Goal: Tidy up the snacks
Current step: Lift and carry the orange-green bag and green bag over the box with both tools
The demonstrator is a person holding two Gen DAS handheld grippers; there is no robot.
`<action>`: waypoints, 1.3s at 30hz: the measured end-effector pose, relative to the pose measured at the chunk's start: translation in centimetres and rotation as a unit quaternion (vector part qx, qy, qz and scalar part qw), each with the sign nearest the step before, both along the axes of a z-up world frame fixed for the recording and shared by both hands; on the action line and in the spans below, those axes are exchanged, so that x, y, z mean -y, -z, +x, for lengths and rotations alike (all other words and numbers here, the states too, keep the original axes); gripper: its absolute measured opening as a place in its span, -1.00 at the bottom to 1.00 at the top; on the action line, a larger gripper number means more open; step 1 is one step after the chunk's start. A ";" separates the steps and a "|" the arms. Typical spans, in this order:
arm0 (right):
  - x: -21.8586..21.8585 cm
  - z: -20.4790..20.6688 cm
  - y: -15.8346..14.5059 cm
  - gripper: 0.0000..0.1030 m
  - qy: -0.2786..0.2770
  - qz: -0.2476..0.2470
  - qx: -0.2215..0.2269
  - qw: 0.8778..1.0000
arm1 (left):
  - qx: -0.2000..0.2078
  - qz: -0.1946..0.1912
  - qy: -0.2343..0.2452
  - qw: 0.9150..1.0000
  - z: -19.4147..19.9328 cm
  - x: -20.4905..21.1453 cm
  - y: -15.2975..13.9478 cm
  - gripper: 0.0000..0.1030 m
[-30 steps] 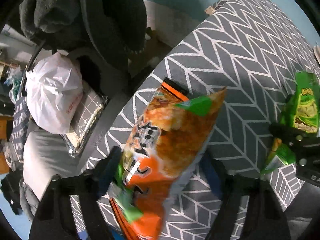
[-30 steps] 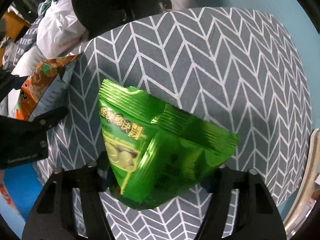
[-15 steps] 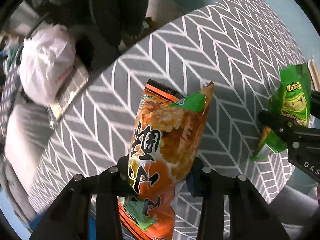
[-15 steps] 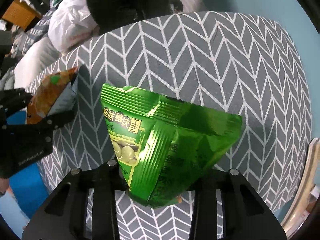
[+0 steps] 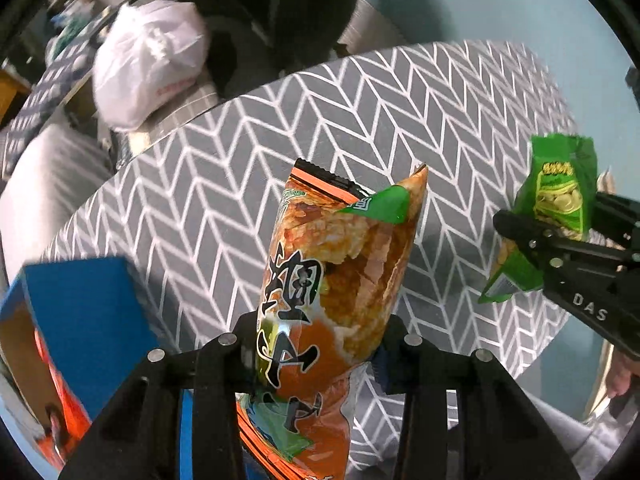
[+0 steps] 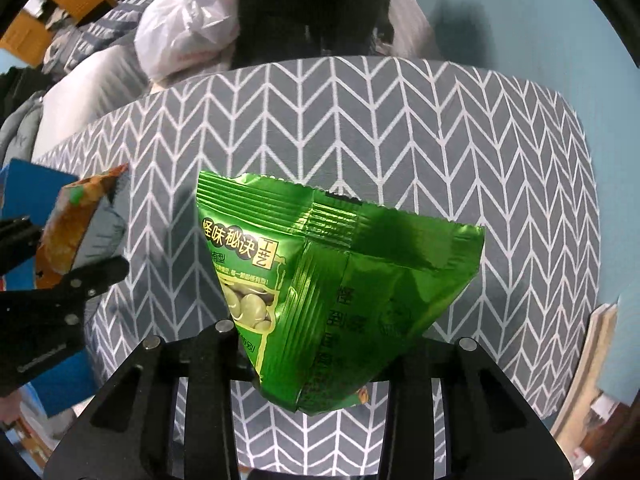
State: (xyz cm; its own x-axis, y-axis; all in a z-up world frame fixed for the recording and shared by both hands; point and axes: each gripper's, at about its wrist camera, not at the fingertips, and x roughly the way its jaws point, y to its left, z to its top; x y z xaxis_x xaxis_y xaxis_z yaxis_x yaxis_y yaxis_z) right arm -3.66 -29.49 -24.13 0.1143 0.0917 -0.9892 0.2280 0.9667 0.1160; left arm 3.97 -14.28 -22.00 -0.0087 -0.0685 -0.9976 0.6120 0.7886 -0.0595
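Nearest the left wrist camera, the left claw (image 5: 318, 344) is clamped on the lower part of an orange snack bag (image 5: 336, 280), its jaws pressing in from both sides so the bag stands up and away from the lens, clear of the surface below. In the right wrist view the right claw (image 6: 320, 354) is likewise closed on the bottom corner of a green snack bag (image 6: 340, 276), which fans out wide above the pinch. Gripping each packet low, near a sealed edge, probably keeps the contents from being crushed and leaves the bulk free to be lowered into a container.

Just beyond, at the left of the left view, stands a blue box (image 5: 86, 320) with an open side and more orange packaging inside; this looks like the place the snacks are meant to go, though that is a judgement. Both bags hang above a grey worktop (image 5: 360, 112) covered in a white chevron cloth.

Each view shows the other claw from the side: the left camera sees the green bag's printed front, the right camera catches only the orange bag's top corner and an edge of the blue box. Farthest back lie a white plastic bag (image 6: 188, 24) and dark clothing.
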 end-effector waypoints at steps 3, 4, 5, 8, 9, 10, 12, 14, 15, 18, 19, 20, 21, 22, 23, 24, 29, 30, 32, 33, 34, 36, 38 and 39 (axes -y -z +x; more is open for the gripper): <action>-0.3 -0.4 -1.2 -0.34 -0.011 0.000 0.005 1.000 | 0.011 -0.006 -0.023 1.000 -0.7 -0.8 -1.5 -0.21; -0.5 -0.5 -1.6 -0.34 -0.014 0.000 0.007 1.000 | 0.014 -0.007 -0.028 0.999 -0.7 -1.2 -1.9 -0.20; -0.6 -0.7 -2.2 -0.34 -0.018 0.001 0.010 1.000 | 0.018 -0.008 -0.038 0.999 -0.9 -1.6 -2.4 -0.21; -0.9 -0.6 -3.6 -0.34 -0.028 0.002 0.017 0.999 | 0.023 -0.015 -0.057 0.998 -1.1 -2.7 -3.6 -0.21; -1.1 -0.7 -4.0 -0.34 -0.031 0.002 0.020 0.999 | 0.025 -0.018 -0.063 0.998 -0.9 -3.1 -3.7 -0.21; -1.3 -0.8 -4.7 -0.34 -0.035 0.002 0.024 0.999 | 0.027 -0.021 -0.067 0.997 -1.0 -3.5 -4.2 -0.21; -1.8 -0.5 -5.6 -0.34 -0.042 0.002 0.029 0.999 | 0.036 -0.024 -0.073 0.996 -1.2 -4.2 -5.0 -0.21; -2.0 -0.6 -6.8 -0.34 -0.051 0.004 0.036 0.998 | 0.041 -0.028 -0.080 0.996 -1.2 -4.9 -5.7 -0.21; -2.2 -0.7 -7.2 -0.34 -0.055 0.005 0.039 0.998 | 0.042 -0.030 -0.083 0.995 -1.2 -5.3 -6.1 -0.21; -3.3 -0.9 -8.5 -0.34 -0.065 0.010 0.049 0.997 | 0.047 -0.036 -0.095 0.994 -1.2 -6.3 -7.0 -0.21; -3.6 -0.9 -8.8 -0.34 -0.068 0.013 0.051 0.996 | 0.049 -0.038 -0.100 0.993 -1.2 -6.8 -7.3 -0.21; -4.1 -0.8 -9.0 -0.34 -0.072 0.016 0.053 0.996 | 0.050 -0.040 -0.105 0.992 -1.1 -7.1 -7.6 -0.21; -4.5 -0.8 -9.3 -0.34 -0.076 0.019 0.054 0.995 | 0.051 -0.043 -0.111 0.992 -1.1 -7.6 -7.9 -0.20; -5.2 -0.4 -9.4 -0.34 -0.080 0.021 0.056 0.995 | 0.051 -0.045 -0.117 0.991 -1.0 -8.1 -8.2 -0.21; -6.0 -0.2 -9.5 -0.34 -0.085 0.024 0.058 0.994 | 0.053 -0.046 -0.122 0.990 -1.0 -8.5 -8.4 -0.21; -6.5 0.0 -9.6 -0.34 -0.089 0.025 0.060 0.994 | 0.056 -0.049 -0.128 0.989 -1.0 -9.1 -8.7 -0.21; -9.8 1.4 -9.9 -0.34 -0.116 0.043 0.067 0.990 | 0.063 -0.054 -0.160 0.984 -1.0 -11.9 -10.0 -0.21; -10.5 1.7 -10.0 -0.34 -0.123 0.046 0.069 0.989 | 0.065 -0.055 -0.167 0.982 -0.9 -12.6 -10.2 -0.21; -11.9 2.2 -10.2 -0.34 -0.135 0.049 0.072 0.987 | 0.068 -0.055 -0.180 0.980 -1.0 -13.9 -10.6 -0.21; -12.6 2.4 -10.2 -0.34 -0.141 0.051 0.074 0.986 | 0.071 -0.056 -0.187 0.978 -1.0 -14.7 -10.8 -0.21; -13.5 2.8 -10.4 -0.34 -0.150 0.053 0.076 0.984 | 0.074 -0.056 -0.194 0.977 -1.0 -15.5 -11.1 -0.21; -14.5 3.3 -10.5 -0.34 -0.160 0.057 0.078 0.982 | 0.079 -0.054 -0.207 0.974 -1.0 -17.1 -11.5 -0.21; -16.0 3.9 -10.7 -0.34 -0.173 0.061 0.081 0.980 | 0.082 -0.054 -0.222 0.970 -1.0 -18.7 -11.7 -0.21; -16.7 4.2 -10.8 -0.34 -0.178 0.064 0.082 0.979 | 0.084 -0.053 -0.231 0.968 -0.9 -19.5 -11.7 -0.21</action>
